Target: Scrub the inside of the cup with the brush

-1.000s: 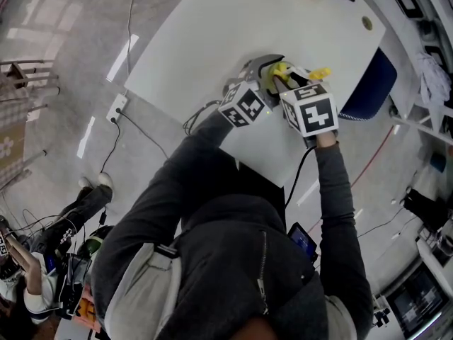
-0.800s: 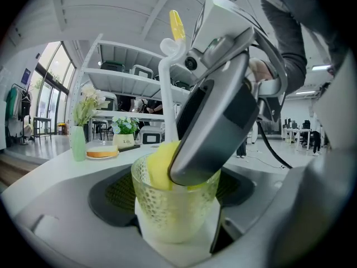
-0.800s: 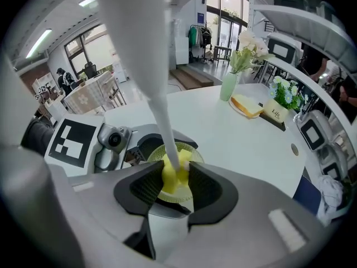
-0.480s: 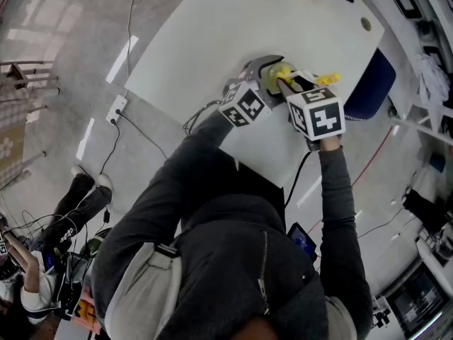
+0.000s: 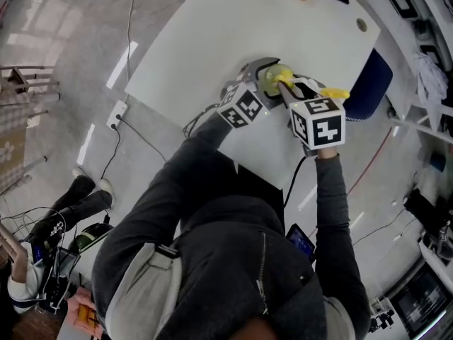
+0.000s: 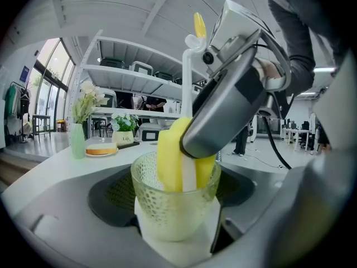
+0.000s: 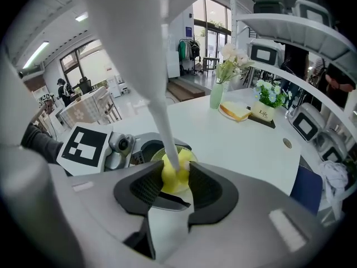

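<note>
Right gripper [image 7: 175,178] shifted rightward, pinching the brush [image 6: 168,149] inside the left gripper's [image 6: 177,202] clamped cup [image 6: 156,223].

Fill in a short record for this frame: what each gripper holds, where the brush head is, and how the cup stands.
left gripper: shut on the cup, gripping its sides
right gripper: shut on the brush, by its white handle
brush head: yellow sponge, down inside the cup
cup: clear textured glass, upright, above the white table; resting or lifted, cannot tell
</note>
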`<state>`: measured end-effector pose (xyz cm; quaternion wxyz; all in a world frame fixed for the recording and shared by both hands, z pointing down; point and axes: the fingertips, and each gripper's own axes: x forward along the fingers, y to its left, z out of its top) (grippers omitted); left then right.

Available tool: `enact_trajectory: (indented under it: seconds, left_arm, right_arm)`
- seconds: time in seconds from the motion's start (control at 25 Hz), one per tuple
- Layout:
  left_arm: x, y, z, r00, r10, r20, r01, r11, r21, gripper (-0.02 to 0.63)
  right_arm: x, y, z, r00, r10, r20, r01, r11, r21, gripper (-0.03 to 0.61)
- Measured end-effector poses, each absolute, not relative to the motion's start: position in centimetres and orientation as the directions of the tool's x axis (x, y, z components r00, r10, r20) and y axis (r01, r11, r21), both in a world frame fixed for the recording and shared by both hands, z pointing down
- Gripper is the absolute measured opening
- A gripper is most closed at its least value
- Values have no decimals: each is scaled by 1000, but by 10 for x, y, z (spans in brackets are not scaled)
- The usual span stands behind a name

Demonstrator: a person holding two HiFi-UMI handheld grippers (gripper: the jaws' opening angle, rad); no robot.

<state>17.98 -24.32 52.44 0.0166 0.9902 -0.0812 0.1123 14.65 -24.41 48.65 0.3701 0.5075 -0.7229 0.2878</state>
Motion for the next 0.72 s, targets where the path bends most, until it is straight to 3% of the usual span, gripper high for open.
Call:
enact_trajectory:
  seconds: [0.24, 0.4, 0.72]
  left_arm:
    - [173, -243, 527, 959, -142, 245, -153, -988, 29, 408]
    - [169, -240, 521, 960, -118, 252, -137, -989, 58, 457]
    - [154, -232, 524, 953, -105, 283, -132, -988, 78, 459]
  right_arm:
    - [141, -245, 487, -212, -530, 821, -951, 306, -47, 140]
    - [140, -247, 480, -214, -540, 814, -952, 301, -51, 140]
    - [139, -249, 460, -224, -579, 784, -954, 296, -54, 140]
